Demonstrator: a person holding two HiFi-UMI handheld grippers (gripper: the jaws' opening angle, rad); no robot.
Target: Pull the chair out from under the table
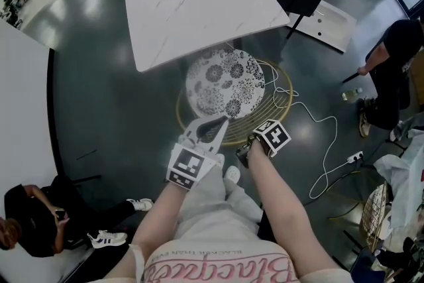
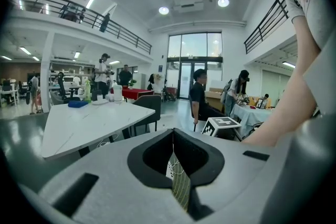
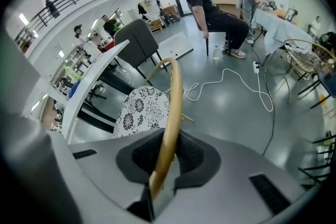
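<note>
Toward twelve o'clock of the right gripper (image 1: 244,153), clamped on its gold rim (image 3: 171,107), the chair (image 1: 222,84) sits partly under the table (image 1: 199,10); the left gripper (image 1: 209,129) is closed, empty.

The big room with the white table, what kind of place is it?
Probably a big open office or workshop hall. There's a white table in a wide floor space, an upstairs balcony railing and tall glass doors at the far end.
</note>
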